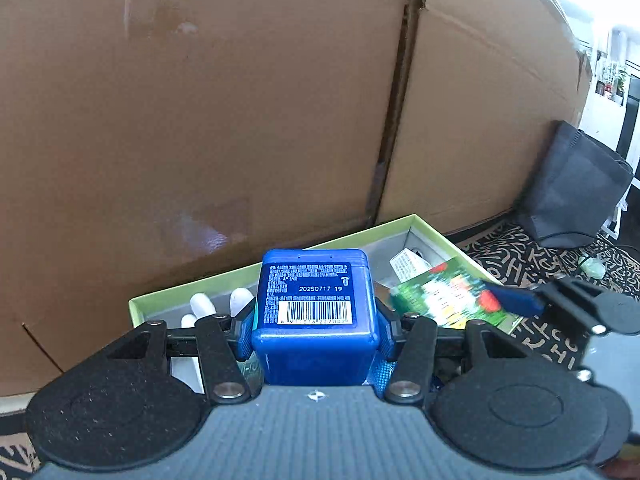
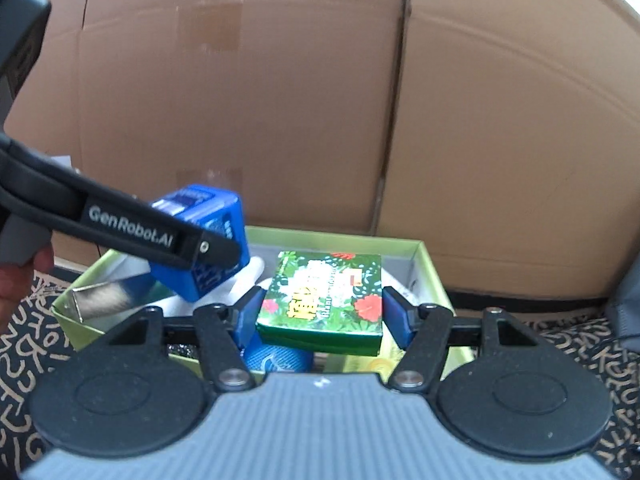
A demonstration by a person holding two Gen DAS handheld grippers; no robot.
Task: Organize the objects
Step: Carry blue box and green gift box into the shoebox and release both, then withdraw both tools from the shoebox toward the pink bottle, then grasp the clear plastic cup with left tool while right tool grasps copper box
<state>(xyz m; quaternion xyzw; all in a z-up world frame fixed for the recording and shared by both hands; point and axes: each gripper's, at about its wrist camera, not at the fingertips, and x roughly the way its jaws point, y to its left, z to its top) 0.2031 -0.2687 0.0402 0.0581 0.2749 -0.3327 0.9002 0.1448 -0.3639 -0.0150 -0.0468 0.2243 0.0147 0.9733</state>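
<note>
Currently a blue plastic box (image 1: 316, 312) is pinched by the left hand-held gripper (image 1: 316, 332), and a green flowered carton (image 2: 324, 300) is clamped between the pads of the right hand-held gripper (image 2: 325, 312). Both are held above the green-rimmed open box (image 2: 434, 276) on the patterned floor mat (image 2: 24, 344), near its front edge. Each item should probably be lowered into a free corner separately, and only released when it is supported.

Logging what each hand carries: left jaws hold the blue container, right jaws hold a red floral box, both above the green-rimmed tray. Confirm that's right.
One detail is wrong: the floral box in the right gripper is green, with red flowers, as the right wrist view shows. The left gripper does hold the blue container, both above the green-rimmed tray.
</note>
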